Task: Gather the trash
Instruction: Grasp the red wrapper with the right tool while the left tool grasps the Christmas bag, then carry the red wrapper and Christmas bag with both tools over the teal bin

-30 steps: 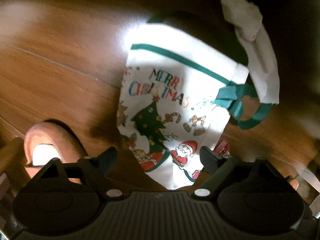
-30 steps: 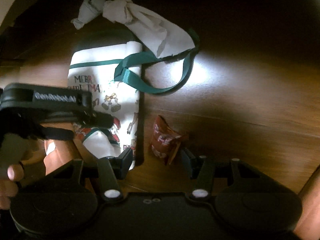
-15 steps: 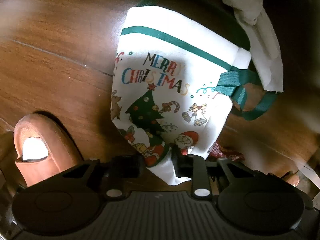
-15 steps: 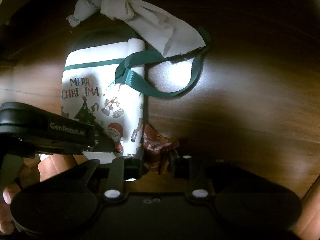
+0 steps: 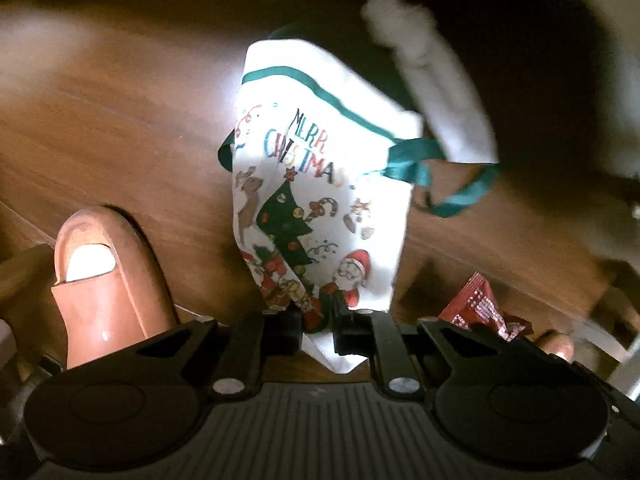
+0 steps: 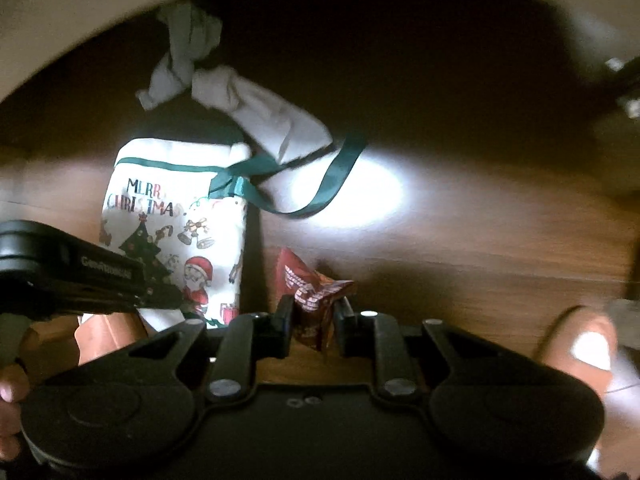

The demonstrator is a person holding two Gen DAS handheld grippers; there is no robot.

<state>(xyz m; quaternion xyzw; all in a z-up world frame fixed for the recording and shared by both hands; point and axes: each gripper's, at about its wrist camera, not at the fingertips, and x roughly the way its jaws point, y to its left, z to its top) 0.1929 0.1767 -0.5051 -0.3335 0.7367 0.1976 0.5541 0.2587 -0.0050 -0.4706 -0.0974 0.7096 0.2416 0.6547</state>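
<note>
**Both grippers are holding on thin edges, and either hold could slip**

Left wrist view: the left gripper [image 5: 316,330] is pinching the bottom edge of the Christmas bag [image 5: 320,184], its jaws drawn together on the white cloth with only a narrow fold between the pads. The bag is hanging skewed over the wooden floor [image 5: 120,128], its green handle [image 5: 452,192] trailing loose to one side and a white cloth [image 5: 440,92] lying partly across the handle. Because the hold is at the closed end, the mouth is pointing away from the gripper; in my judgement anything dropped toward it is likely to miss, and the thin fold could be pulled free if the handle is snagging on the cloth. The red wrapper [image 5: 484,308] is showing at lower right, just beside a foot in an orange slipper [image 5: 104,280].

Right wrist view: the right gripper [image 6: 312,320] is closing on the red wrapper [image 6: 316,296], which is already sitting clamped between its pads, clear of the floor and just beside the bag [image 6: 176,216]. The wrapper is crumpled and slick-looking, so it could be squeezed out sideways. The left gripper [image 6: 172,300] is crossing close in front, so the two tools are risking a knock. The picture is blurred, so finer contact is hard to judge.
</note>
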